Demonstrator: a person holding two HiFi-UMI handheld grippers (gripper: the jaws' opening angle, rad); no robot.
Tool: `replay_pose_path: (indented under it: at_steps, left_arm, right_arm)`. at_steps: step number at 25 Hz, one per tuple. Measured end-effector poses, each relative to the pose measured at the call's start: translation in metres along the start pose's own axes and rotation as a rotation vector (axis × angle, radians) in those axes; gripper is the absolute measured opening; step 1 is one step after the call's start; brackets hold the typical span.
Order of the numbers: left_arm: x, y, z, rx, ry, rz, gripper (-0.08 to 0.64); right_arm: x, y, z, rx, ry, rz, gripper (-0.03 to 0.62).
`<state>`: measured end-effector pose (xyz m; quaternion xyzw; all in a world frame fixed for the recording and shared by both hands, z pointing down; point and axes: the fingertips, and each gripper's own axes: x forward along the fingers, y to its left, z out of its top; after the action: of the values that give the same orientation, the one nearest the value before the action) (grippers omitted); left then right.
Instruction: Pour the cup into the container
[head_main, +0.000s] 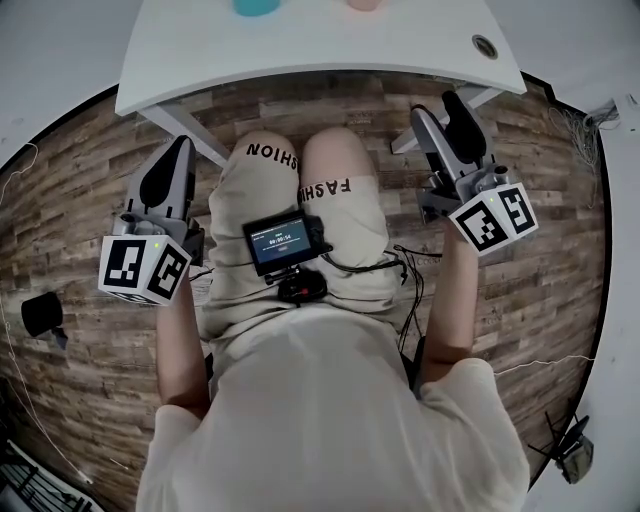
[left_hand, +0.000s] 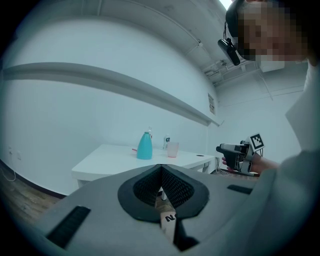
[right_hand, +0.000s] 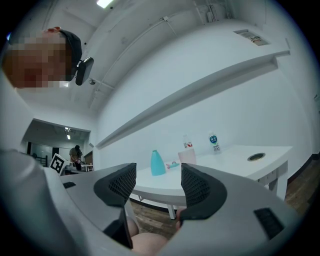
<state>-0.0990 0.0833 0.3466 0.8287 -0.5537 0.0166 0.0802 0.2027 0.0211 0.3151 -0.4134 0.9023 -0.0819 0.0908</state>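
A translucent pink plastic cup (left_hand: 172, 149) stands upright on the white tabletop (head_main: 330, 45), just right of a teal bottle-shaped container (left_hand: 144, 146), near it but not touching. In the head view both sit at the top edge of the frame. The left gripper (head_main: 178, 158), at the left of that frame, has its jaws together with nothing between them. The right gripper (head_main: 440, 110), at the right, has its jaws apart and empty. Both grippers are well apart from the cup, over the wood-plank floor (head_main: 560, 250).

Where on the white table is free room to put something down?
Free: the near half of the table, from its front edge to the teal container and pink cup. Crowded: the far side, where these and two bottles stand close.
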Motion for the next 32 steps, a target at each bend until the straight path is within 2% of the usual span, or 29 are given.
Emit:
replay_pose_path:
  at_steps: [8,15,23,27,32]
  left_arm:
    - [0.007,0.0,-0.021,-0.02,0.039,-0.026,0.009]
    - [-0.049,-0.031,-0.028,-0.01,0.018,-0.058,0.009]
    - [-0.09,-0.044,-0.039,-0.009,0.021,-0.071,0.009]
    - [-0.123,-0.046,-0.049,-0.006,0.017,-0.071,0.009]
    - [-0.107,-0.042,-0.065,-0.02,0.04,-0.055,0.009]
  right_arm:
    - [-0.002,0.002,-0.024,0.033,0.032,0.0,0.288]
    - [-0.056,0.046,-0.02,0.01,0.02,-0.004,0.285]
    - [-0.09,0.074,-0.026,0.02,0.014,-0.017,0.285]
    - [-0.109,0.102,-0.038,0.013,0.021,-0.019,0.285]
    - [-0.101,0.083,-0.055,0.01,0.052,-0.032,0.281]
